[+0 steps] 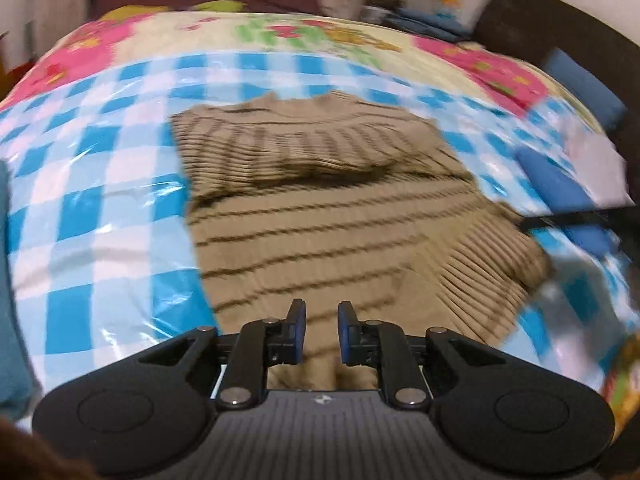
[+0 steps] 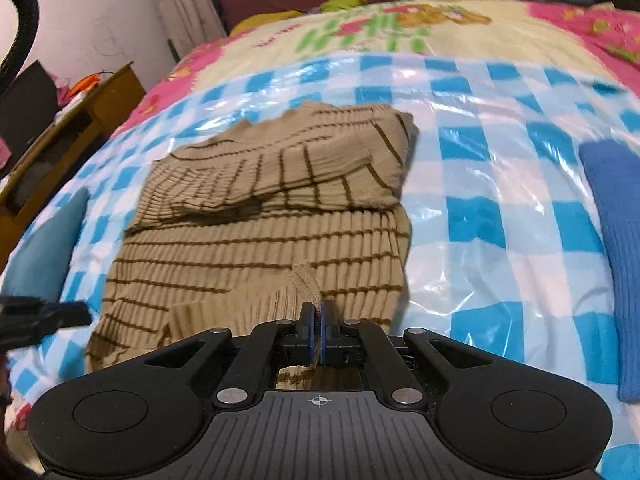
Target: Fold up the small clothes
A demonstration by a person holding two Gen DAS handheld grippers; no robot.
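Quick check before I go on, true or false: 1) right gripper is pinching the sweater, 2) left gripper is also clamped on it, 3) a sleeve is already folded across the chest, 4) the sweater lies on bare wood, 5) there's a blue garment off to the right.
1) True: the right gripper is shut on the sweater hem.
2) False: the left gripper is open, holding nothing, above the sweater.
3) True: a sleeve lies folded across the upper body.
4) False: it lies on a blue-checked plastic sheet.
5) True: a blue garment lies right of it, apart.
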